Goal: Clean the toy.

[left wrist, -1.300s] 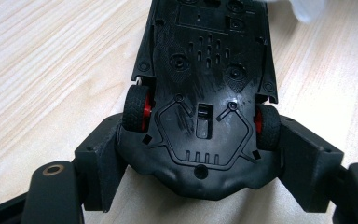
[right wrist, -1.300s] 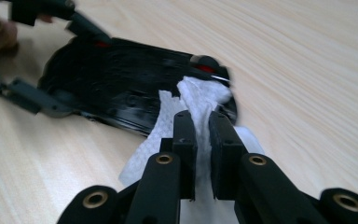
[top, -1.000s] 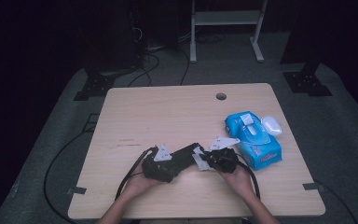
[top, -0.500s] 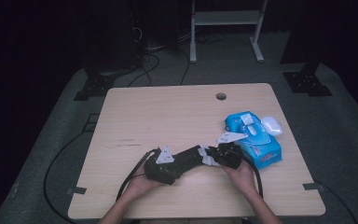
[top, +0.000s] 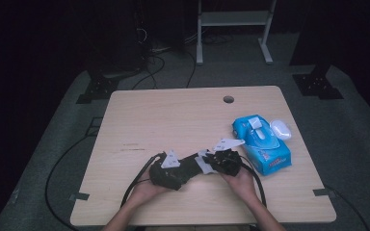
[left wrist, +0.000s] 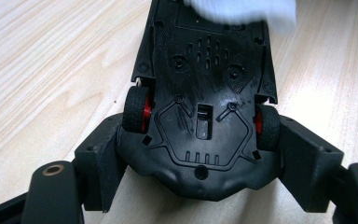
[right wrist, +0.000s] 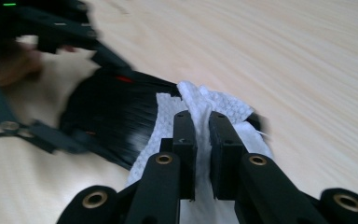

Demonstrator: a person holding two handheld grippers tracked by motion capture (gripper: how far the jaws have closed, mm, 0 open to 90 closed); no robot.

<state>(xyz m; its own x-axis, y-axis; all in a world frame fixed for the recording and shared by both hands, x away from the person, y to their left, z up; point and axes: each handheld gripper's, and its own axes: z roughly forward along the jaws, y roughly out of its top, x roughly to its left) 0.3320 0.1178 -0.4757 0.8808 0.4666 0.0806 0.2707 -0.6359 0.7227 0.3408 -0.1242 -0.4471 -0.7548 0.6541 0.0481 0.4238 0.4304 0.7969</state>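
Note:
A black toy car (left wrist: pixel 200 116) with red wheel hubs lies underside up, and my left gripper (left wrist: pixel 203 158) is shut on its sides near one axle. A white wipe (right wrist: pixel 200 112) is pinched in my right gripper (right wrist: pixel 201 140) and pressed against the car's body (right wrist: pixel 107 116). Its edge also covers the car's far end as a white wipe (left wrist: pixel 242 9) in the left gripper view. In the high view the left gripper (top: pixel 173 171) and right gripper (top: pixel 221 161) meet near the table's front edge, with the wipe (top: pixel 203 163) between them.
A blue pack of wipes (top: pixel 262 144) lies to the right of my right gripper, with a small white object (top: pixel 281 129) beside it. The wooden table (top: pixel 173 115) has a cable hole (top: pixel 228 99) near its far edge. Cables trail off the front left.
The right gripper with the wipe slid a little right along the car, then back left. The left gripper and car stayed almost still.

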